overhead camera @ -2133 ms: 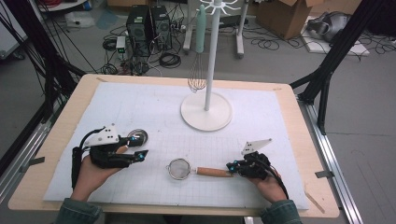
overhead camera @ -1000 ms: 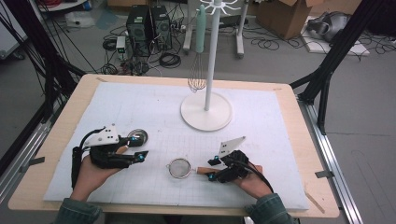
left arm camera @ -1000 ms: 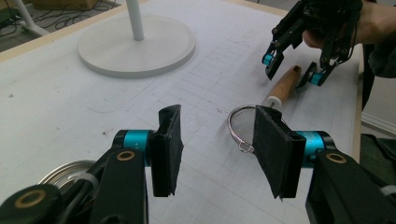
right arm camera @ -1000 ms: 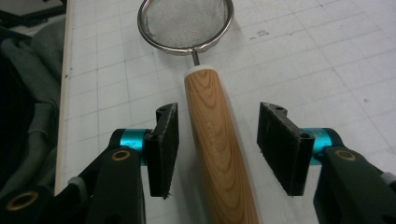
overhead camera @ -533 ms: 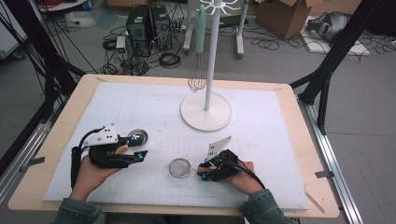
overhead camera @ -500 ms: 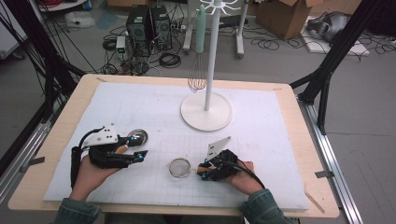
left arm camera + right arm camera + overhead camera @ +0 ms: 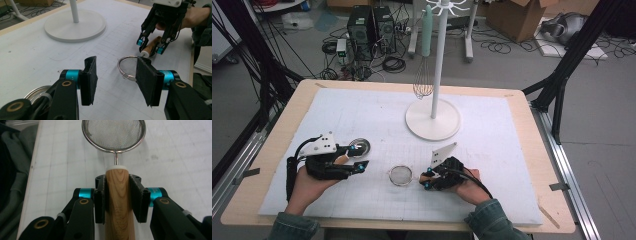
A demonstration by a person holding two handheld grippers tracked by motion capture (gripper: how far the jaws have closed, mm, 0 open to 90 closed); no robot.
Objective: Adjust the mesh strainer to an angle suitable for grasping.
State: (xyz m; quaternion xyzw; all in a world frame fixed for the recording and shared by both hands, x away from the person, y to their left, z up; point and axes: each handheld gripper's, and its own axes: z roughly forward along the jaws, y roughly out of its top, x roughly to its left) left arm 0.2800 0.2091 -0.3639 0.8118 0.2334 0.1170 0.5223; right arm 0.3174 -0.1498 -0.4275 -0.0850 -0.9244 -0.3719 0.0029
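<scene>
A small wire-mesh strainer with a wooden handle lies on the white mat near the front. My right gripper is shut on that handle close to the mesh bowl; its jaws have just been closing, and both pads press the wood. In the left gripper view the right gripper straddles the handle beside the strainer's rim. My left gripper rests at the front left, jaws open with nothing between them, next to a round silver lid.
A white stand with a round base rises at the mat's middle back; a whisk with a teal handle hangs from it. The wooden table edge borders the mat. Cables and computer boxes lie on the floor beyond.
My right hand has slid left along the wooden handle toward the mesh bowl, and its jaws have closed on the handle. The left hand and the silver lid have stayed put.
</scene>
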